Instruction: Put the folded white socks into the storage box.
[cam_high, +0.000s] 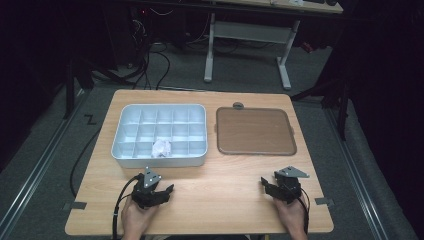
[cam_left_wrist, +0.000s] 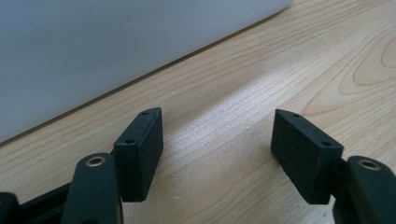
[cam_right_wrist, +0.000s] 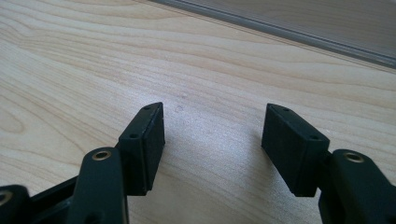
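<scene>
- The left gripper (cam_high: 159, 192) rests on the near part of the wooden surface (cam_high: 225, 195), held in a hand at the bottom edge of the high view; its jaws are spread wide with nothing between them.
- In the left gripper view the two black pads (cam_left_wrist: 142, 149) stand apart over bare wood, with the pale wall of the compartment tray (cam_left_wrist: 116, 42) just beyond them.
- The right gripper (cam_high: 272, 187) sits on the near right of the surface, likewise released and empty; its pads (cam_right_wrist: 144, 144) frame bare wood, and the edge of the brown tray (cam_right_wrist: 299, 21) lies farther ahead.
- The compartment tray (cam_high: 125, 127) lies on the left half of the surface, ahead of the left gripper.
- A crumpled white piece (cam_high: 161, 147) sits in a near-row compartment of it, close to the middle.
- The brown tray (cam_high: 255, 131) lies beside it on the right, apart from it.
</scene>
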